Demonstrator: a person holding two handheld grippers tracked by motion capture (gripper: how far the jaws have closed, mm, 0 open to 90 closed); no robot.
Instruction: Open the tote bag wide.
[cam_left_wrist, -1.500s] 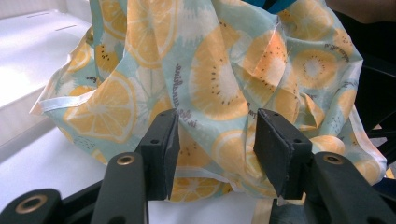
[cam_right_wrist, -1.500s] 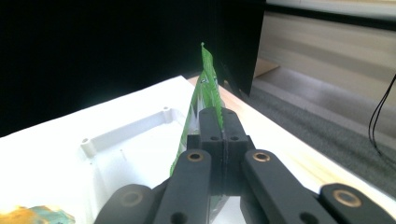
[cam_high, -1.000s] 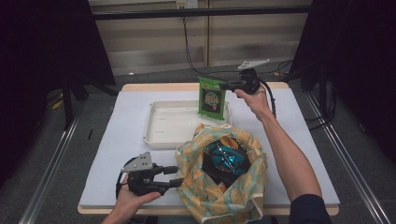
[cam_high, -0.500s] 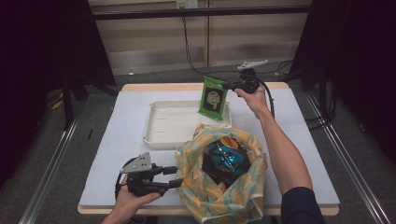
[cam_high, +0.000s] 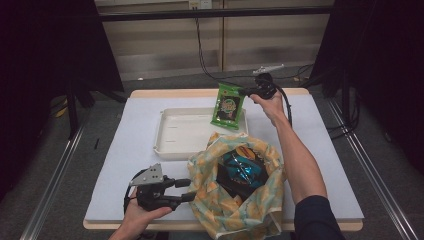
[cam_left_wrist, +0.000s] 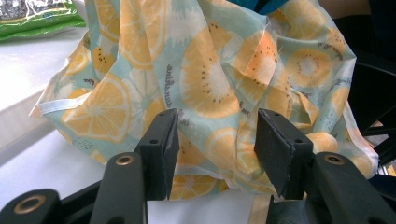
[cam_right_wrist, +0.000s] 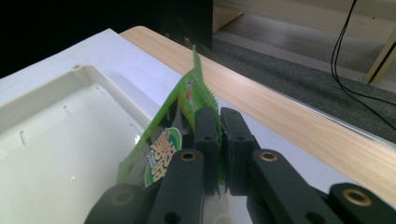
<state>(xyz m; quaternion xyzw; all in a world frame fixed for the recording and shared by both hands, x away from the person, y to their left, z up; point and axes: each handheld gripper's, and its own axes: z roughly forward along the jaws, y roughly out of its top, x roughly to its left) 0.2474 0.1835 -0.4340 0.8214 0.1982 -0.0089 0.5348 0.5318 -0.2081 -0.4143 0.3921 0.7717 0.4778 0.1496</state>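
On the desk (cam_high: 125, 150) are one white tray (cam_high: 185, 132) and one fruit-print bag (cam_high: 235, 200). Left of the bag, the left tongs (cam_high: 187, 190) stand wide open, jaws just beside the cloth, holding nothing. Inside the bag lies a dark packet (cam_high: 242, 167). Over the tray's right edge, the right tongs (cam_high: 245, 91) are closed on one green packet (cam_high: 227, 106).

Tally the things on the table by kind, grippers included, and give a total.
Hand-held grippers: 2, left and right
Trays: 1, white tray
Bags: 1, fruit-print bag
Snack packets: 2, green packet held up by the right one, dark packet in the bag
Total: 6
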